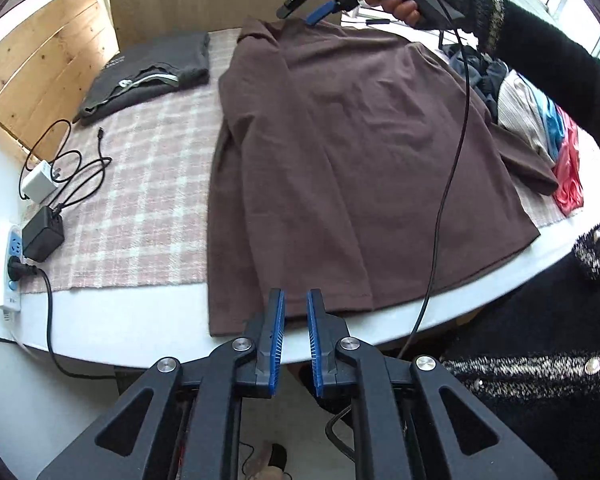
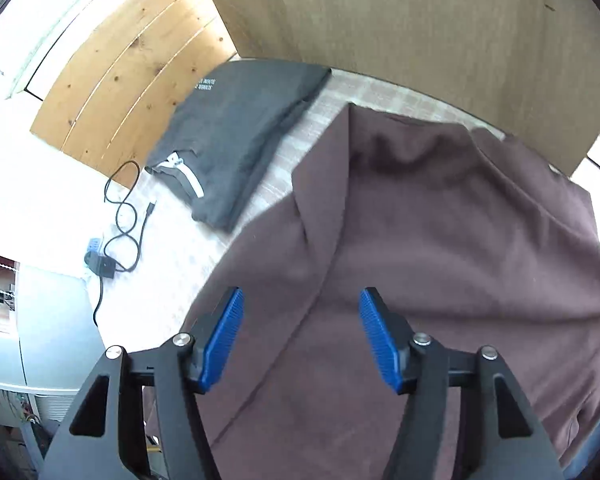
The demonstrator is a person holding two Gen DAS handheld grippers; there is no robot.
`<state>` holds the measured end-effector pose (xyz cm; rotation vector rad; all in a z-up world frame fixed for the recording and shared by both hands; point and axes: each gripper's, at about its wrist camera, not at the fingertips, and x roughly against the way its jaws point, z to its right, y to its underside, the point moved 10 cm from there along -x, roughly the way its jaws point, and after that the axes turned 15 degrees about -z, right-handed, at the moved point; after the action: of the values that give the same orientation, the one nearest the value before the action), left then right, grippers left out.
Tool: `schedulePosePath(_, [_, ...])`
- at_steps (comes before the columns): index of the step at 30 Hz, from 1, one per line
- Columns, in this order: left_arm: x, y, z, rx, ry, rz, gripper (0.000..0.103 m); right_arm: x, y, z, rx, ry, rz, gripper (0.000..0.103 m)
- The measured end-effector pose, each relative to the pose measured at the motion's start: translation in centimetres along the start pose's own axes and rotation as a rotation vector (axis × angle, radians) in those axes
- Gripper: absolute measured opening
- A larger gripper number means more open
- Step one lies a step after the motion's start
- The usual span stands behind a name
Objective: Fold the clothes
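Observation:
A brown shirt lies spread flat on a pink plaid cloth, its hem hanging over the near edge of the white table. My left gripper hovers at that hem with its blue pads a narrow gap apart and no cloth between them. My right gripper, held by a gloved hand, hangs over the far collar end. In the right wrist view the right gripper stands wide open above the brown shirt, holding nothing. One sleeve side looks folded inward on the left.
A folded dark grey garment lies at the far left. A pile of mixed clothes sits at the right. Chargers with cables and a power strip lie left. A black cable crosses the shirt. Wooden boards stand behind.

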<state>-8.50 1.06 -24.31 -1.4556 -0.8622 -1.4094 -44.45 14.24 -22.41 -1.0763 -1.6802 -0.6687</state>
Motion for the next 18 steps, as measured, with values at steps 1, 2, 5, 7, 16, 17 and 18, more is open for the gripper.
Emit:
schedulePosePath(1, [0.1,-1.1,-1.0,0.015,-0.013,0.019,0.011,-0.5,-0.9,-0.1,0.003,0.023,0.013,0.06])
schedulePosePath(2, [-0.1,-2.3,-1.8,0.021,-0.027,0.035,0.011,-1.0,-1.8,-0.1,0.002,0.041,0.022,0.06])
schedulePosePath(5, [-0.5,-5.9,-4.2,0.039,-0.065,0.081,0.011,-3.3,-3.2,0.0,-0.056,-0.065,-0.007,0.06])
schedulePosePath(7, [-1.6,-8.4,-5.2,0.033,-0.059,0.088,0.011,-4.5,-3.4,0.2,-0.08,-0.112,-0.024,0.059])
schedulePosePath(16, [-7.4,-15.2,-5.1,-0.137,-0.024,0.031,0.019,-3.9,-1.9,2.0,-0.07,-0.192,-0.035,0.006])
schedulePosePath(17, [-7.9,-15.6,-5.0,-0.158,-0.03,0.021,0.02,-3.7,-1.8,2.1,-0.069,-0.196,-0.034,0.006])
schedulePosePath(18, [-8.5,-16.1,-5.0,-0.166,-0.024,0.009,0.02,-3.5,-1.7,2.3,-0.068,-0.201,-0.034,0.006])
